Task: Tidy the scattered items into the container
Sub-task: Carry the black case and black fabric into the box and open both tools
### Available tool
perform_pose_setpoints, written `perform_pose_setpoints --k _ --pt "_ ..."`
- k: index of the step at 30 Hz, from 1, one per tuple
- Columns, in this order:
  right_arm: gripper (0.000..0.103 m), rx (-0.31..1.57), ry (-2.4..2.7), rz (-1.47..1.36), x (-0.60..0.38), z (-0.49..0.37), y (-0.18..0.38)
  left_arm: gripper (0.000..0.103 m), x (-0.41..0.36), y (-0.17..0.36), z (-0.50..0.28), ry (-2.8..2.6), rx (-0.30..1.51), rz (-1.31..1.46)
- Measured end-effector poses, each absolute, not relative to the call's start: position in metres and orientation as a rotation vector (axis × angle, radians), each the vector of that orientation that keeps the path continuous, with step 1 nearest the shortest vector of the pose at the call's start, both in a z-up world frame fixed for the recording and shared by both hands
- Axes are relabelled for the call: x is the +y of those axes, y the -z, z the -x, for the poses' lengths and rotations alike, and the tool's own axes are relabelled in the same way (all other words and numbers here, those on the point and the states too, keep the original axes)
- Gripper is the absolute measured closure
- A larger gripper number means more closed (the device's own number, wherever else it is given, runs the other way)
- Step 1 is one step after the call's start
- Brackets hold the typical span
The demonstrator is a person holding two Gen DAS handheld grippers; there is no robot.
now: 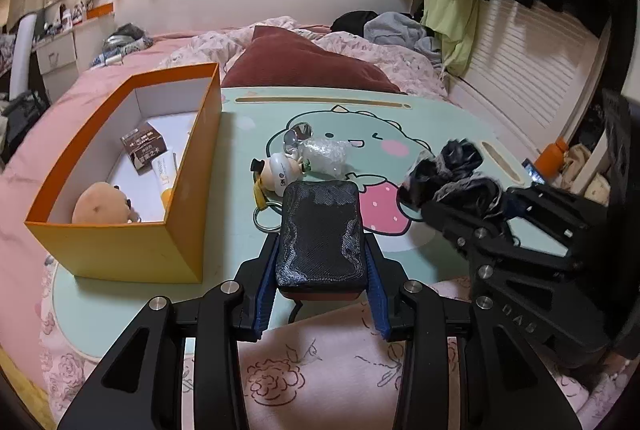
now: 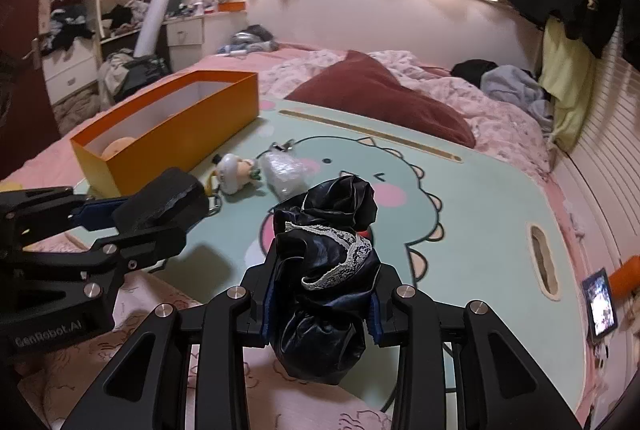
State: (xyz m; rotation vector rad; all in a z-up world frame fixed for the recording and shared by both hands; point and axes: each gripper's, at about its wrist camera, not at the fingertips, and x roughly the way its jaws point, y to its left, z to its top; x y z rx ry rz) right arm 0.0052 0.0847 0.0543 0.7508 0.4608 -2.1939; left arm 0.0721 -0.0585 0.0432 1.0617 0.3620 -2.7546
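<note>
My left gripper (image 1: 322, 262) is shut on a black textured case (image 1: 320, 230), held just above the lap table's near edge; it also shows in the right wrist view (image 2: 160, 205). My right gripper (image 2: 324, 294) is shut on a bundle of black satin cloth with white lace (image 2: 328, 262), also seen in the left wrist view (image 1: 452, 173). The orange box (image 1: 132, 254) stands at the table's left and holds a plush toy (image 1: 102, 207), a brown carton (image 1: 144, 147) and a tube (image 1: 166, 169). A white keychain figure (image 1: 280, 171), a clear plastic wrap (image 1: 324, 153) and a metal ring piece (image 1: 298, 133) lie mid-table.
The mint lap table (image 2: 480, 222) with a dinosaur print sits on a pink bed. A dark red pillow (image 1: 304, 61) lies behind it. A phone (image 2: 600, 304) and an orange bottle (image 2: 628, 276) are at the right. Clothes hang at the far right.
</note>
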Motion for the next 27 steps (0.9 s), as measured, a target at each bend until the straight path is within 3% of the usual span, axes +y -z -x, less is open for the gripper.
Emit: perform_pose_setpoints --k 7,13,27 --pt "0.070 0.480 2.133 -0.720 0.061 0.000 -0.072 0.063 -0.089 -0.080 -0.084 2.827 0.496 -0.986" --pt "0.070 0.452 2.088 -0.672 0.017 0.013 -0.107 0.063 -0.145 -0.125 -0.089 2.728 0.398 -0.838" --pt "0.070 0.471 1.985 -0.755 -0.109 0.037 -0.101 0.062 -0.210 -0.074 -0.080 2.554 0.500 -0.967"
